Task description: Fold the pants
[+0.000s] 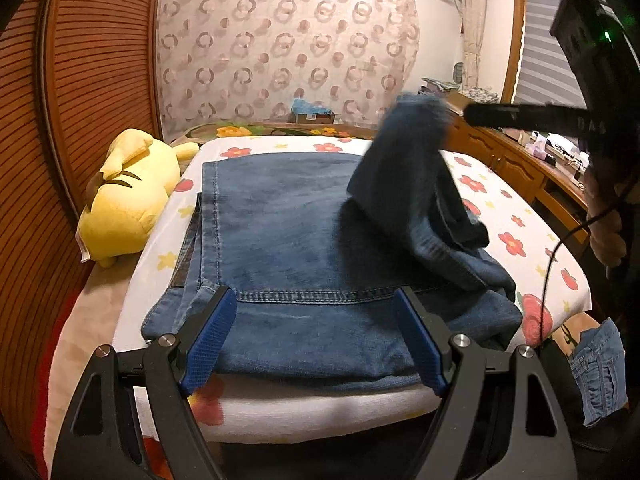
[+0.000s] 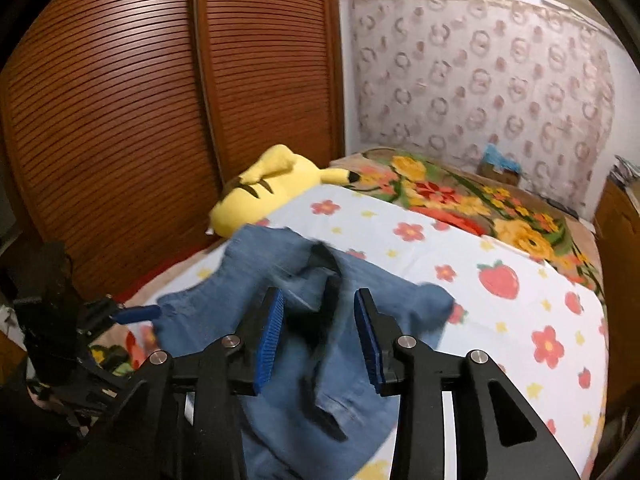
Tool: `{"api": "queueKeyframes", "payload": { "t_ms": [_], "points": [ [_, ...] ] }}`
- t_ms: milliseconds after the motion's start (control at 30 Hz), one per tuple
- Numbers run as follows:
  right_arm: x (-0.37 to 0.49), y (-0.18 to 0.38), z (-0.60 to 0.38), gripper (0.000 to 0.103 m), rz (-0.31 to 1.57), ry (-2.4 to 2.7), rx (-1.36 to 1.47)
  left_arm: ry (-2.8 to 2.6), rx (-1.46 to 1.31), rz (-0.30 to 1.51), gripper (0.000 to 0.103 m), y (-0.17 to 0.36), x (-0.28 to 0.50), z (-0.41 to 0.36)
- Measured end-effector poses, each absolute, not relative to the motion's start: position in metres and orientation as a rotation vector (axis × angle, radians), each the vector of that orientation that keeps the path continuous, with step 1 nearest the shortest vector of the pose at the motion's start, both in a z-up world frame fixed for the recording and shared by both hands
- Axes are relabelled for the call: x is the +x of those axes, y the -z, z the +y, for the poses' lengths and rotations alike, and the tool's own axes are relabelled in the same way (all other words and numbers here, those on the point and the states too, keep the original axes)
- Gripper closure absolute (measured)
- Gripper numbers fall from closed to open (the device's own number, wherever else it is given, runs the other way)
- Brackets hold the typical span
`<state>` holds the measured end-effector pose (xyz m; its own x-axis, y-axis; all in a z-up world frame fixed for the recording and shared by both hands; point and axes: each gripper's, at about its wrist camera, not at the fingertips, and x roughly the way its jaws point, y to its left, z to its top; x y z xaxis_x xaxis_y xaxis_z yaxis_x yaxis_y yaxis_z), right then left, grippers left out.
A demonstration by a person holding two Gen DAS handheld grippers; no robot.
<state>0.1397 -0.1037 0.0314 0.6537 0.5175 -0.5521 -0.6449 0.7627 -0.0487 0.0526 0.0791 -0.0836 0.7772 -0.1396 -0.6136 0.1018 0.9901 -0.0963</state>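
Blue denim pants [image 1: 288, 232] lie partly folded on a white flower-print cloth [image 1: 532, 224]. My left gripper [image 1: 314, 304] is open, its blue pads either side of the near hem, holding nothing. A bunch of denim [image 1: 416, 160] stands lifted at the right, up by the right gripper's black body [image 1: 520, 116]. In the right wrist view my right gripper [image 2: 320, 304] is open above blurred, rumpled denim [image 2: 320, 336]; the cloth hangs between and below the fingers. The left gripper's blue pad [image 2: 136, 314] shows at the left.
A yellow plush toy [image 1: 124, 204] lies at the cloth's left edge against a brown slatted wardrobe [image 1: 80, 80]. A wooden dresser [image 1: 516, 160] runs along the right. A second denim piece [image 1: 600, 372] hangs off the bed's near right. A floral bedspread [image 2: 460, 196] lies beyond.
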Motion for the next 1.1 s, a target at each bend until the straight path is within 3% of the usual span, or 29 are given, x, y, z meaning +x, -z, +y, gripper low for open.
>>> {"api": "queueKeyframes", "payload": {
  "t_ms": [600, 767, 933, 1100],
  "points": [
    [0.134, -0.002, -0.076, 0.064, 0.675, -0.617, -0.219, 0.085, -0.043, 0.660, 0.022, 0.086, 0.081, 0.095],
    [0.142, 0.005, -0.072, 0.064, 0.700, -0.629, -0.194, 0.087, -0.056, 0.672, 0.033, 0.090, 0.092, 0.107],
    [0.151, 0.015, -0.070, 0.063, 0.728, -0.631, -0.186, 0.113, -0.050, 0.689, 0.051, 0.096, 0.100, 0.108],
    [0.155, 0.024, -0.075, 0.063, 0.756, -0.655, -0.159, 0.157, -0.051, 0.712, 0.057, 0.100, 0.109, 0.105]
  ]
}}
